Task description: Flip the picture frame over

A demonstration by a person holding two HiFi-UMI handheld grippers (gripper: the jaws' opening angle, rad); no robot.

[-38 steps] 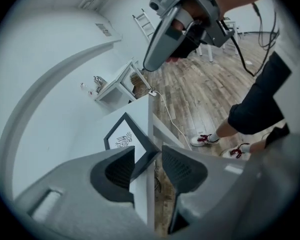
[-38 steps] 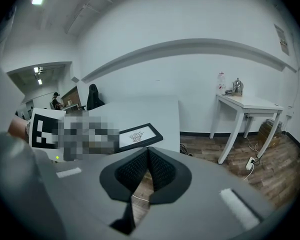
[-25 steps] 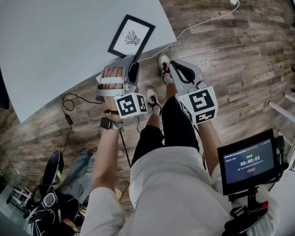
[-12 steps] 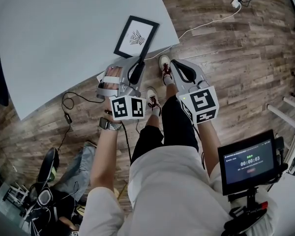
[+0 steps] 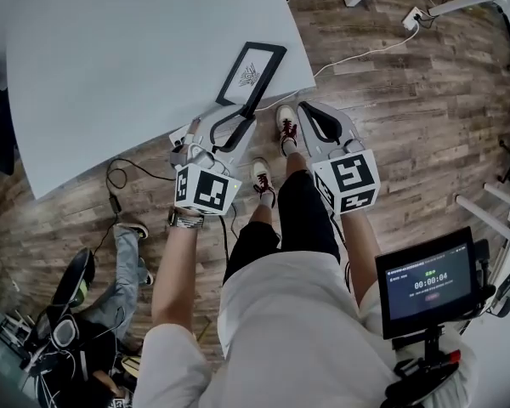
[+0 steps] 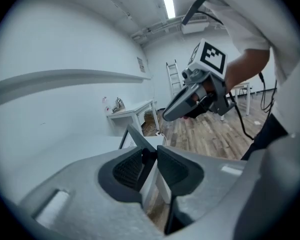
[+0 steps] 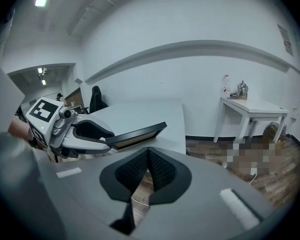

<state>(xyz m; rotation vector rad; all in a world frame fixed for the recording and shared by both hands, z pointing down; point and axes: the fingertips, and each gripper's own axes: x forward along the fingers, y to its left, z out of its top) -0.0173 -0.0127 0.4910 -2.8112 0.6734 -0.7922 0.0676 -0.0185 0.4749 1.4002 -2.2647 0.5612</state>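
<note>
surface (image 5: 110,75): big pale grey-white top, smooth and matte, with a curved edge running to a corner near the person. Looks low-friction, so I'd expect a frame edge resting on it to slide rather than pivot cleanly.
picture frame (image 5: 252,75): sits at that near corner, picture side up. Tilted: near short edge raised off the surface, far edge down on it.
frame build: flat rectangle with a slim black moulding and square corners. White mat with a small dark drawing in the middle. The right gripper view shows a tan band under the black lip. Can't tell if the front is glazed.
handling (judgement): stiff, light and thin. Smooth moulding could slip in the pads. Treat the front as breakable and don't let it slap down.
where to grip: on the moulding, mid short edge. Keep the pads off the picture face.
left gripper (image 5: 240,119): jaws closing on the raised near edge. Black moulding is pinched between the ribbed pads, partway open.
right gripper (image 5: 308,116): pad tips together, nothing between them. Hovers just beside the frame corner, not touching.
</note>
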